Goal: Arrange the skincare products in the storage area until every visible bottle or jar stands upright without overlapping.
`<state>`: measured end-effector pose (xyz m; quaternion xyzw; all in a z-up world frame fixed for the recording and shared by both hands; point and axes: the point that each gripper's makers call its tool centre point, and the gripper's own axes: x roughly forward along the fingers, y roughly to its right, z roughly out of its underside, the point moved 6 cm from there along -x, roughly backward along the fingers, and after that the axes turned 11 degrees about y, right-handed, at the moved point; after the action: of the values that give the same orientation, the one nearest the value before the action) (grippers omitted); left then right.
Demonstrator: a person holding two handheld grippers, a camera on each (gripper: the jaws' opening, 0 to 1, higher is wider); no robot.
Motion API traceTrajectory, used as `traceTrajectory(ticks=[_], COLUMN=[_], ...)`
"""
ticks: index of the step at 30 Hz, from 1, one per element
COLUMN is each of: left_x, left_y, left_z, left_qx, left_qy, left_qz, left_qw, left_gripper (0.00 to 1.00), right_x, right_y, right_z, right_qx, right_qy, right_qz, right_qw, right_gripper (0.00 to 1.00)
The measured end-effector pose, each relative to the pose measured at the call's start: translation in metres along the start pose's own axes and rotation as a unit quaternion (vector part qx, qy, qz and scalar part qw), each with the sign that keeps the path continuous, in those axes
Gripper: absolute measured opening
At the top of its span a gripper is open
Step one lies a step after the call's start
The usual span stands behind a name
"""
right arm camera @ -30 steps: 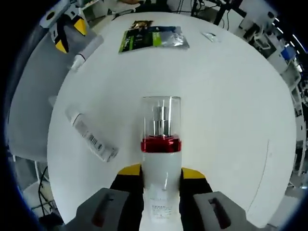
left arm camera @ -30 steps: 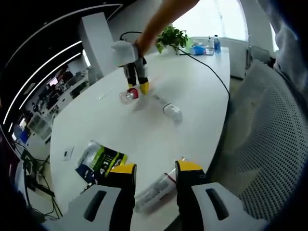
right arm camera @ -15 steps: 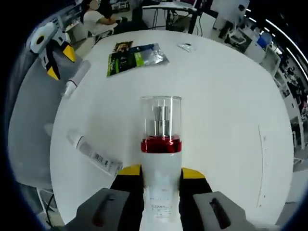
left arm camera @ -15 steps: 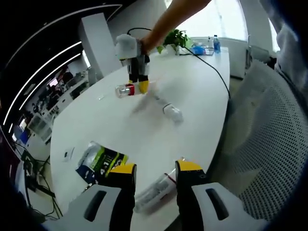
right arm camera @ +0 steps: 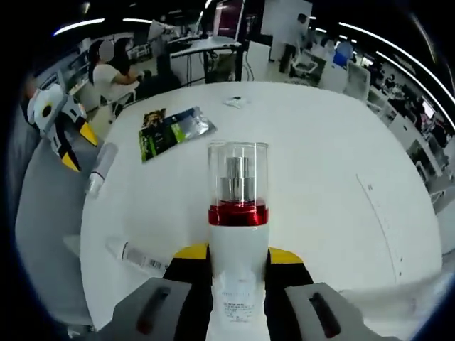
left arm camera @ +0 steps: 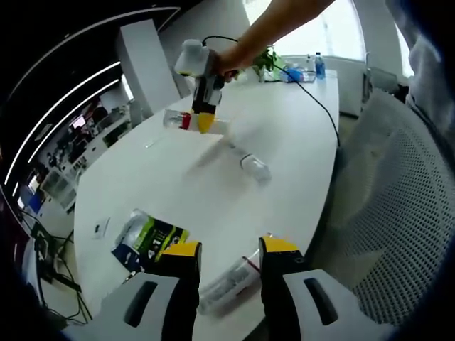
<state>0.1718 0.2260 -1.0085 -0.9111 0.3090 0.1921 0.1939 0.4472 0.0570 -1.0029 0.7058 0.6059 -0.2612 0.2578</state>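
Lifted since a second ago, the pump bottle (right arm camera: pixel 238 234) now hangs above the white counter (right arm camera: pixel 320 163) instead of lying near it, clamped between the jaws of the right claw (right arm camera: pixel 238 257). In the right gripper view its long axis runs straight toward twelve o'clock, clear cap leading, red band behind. In the left gripper view the bottle (left arm camera: pixel 186 121) lies level, cap toward nine o'clock. The left claw (left arm camera: pixel 226 250) straddles a clear tube (left arm camera: pixel 226 283) at the counter edge, jaws apart; the tube points toward one o'clock. Another tube (left arm camera: pixel 250 163) lies flat mid-counter. A green packet (left arm camera: pixel 148 238) rests at ten o'clock.
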Motion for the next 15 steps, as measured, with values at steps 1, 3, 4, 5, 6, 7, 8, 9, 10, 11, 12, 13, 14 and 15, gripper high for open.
traceTrajectory(ticks=[1, 3, 4, 5, 6, 7, 8, 9, 10, 11, 12, 13, 14, 15], left_x=[0.000, 0.000, 0.000, 0.000, 0.000, 0.000, 0.000, 0.000, 0.000, 0.000, 0.000, 0.000, 0.000, 0.000], left_y=[0.000, 0.000, 0.001, 0.001, 0.000, 0.000, 0.001, 0.001, 0.001, 0.001, 0.000, 0.001, 0.000, 0.000], left_z=[0.000, 0.000, 0.000, 0.000, 0.000, 0.000, 0.000, -0.001, -0.001, -0.001, -0.001, -0.001, -0.001, -0.001], left_qx=[0.000, 0.001, 0.001, 0.001, 0.001, 0.001, 0.000, 0.000, 0.000, 0.000, 0.000, -0.001, -0.002, -0.002], left_qy=[0.000, 0.001, 0.001, 0.000, 0.000, 0.000, 0.001, 0.001, 0.001, 0.001, 0.001, 0.002, 0.002, 0.003], left_qz=[0.000, 0.001, 0.001, 0.001, 0.001, 0.001, 0.001, 0.001, 0.001, 0.001, 0.001, 0.001, 0.001, 0.000], left_qw=[1.0000, 1.0000, 1.0000, 1.0000, 1.0000, 1.0000, 1.0000, 1.0000, 1.0000, 1.0000, 1.0000, 1.0000, 1.0000, 1.0000], left_gripper=[0.29, 0.29, 0.29, 0.29, 0.29, 0.29, 0.29, 0.29, 0.29, 0.29, 0.29, 0.29, 0.29, 0.29], right_x=[-0.001, -0.003, -0.004, -0.006, -0.006, -0.007, -0.009, -0.011, -0.012, -0.014, -0.015, -0.017, -0.019, -0.021], right_y=[0.000, -0.001, -0.002, -0.004, -0.002, -0.002, -0.003, -0.003, -0.003, -0.003, -0.004, -0.004, -0.005, -0.006], right_z=[-0.001, -0.001, -0.003, -0.004, -0.004, -0.004, -0.005, -0.007, -0.008, -0.009, -0.010, -0.013, -0.015, -0.017], right_qx=[0.003, 0.014, 0.018, 0.031, 0.036, 0.038, 0.046, 0.052, 0.058, 0.064, 0.068, 0.077, 0.081, 0.085], right_qy=[0.005, 0.016, 0.022, 0.031, 0.041, 0.044, 0.054, 0.064, 0.070, 0.079, 0.085, 0.098, 0.104, 0.113], right_qz=[0.004, 0.011, 0.015, 0.016, 0.021, 0.023, 0.026, 0.032, 0.034, 0.038, 0.041, 0.046, 0.048, 0.050], right_qw=[1.0000, 0.9997, 0.9995, 0.9989, 0.9983, 0.9981, 0.9971, 0.9961, 0.9953, 0.9941, 0.9932, 0.9912, 0.9901, 0.9887], right_gripper=[0.20, 0.20, 0.20, 0.20, 0.20, 0.20, 0.20, 0.20, 0.20, 0.20, 0.20, 0.20, 0.20, 0.20])
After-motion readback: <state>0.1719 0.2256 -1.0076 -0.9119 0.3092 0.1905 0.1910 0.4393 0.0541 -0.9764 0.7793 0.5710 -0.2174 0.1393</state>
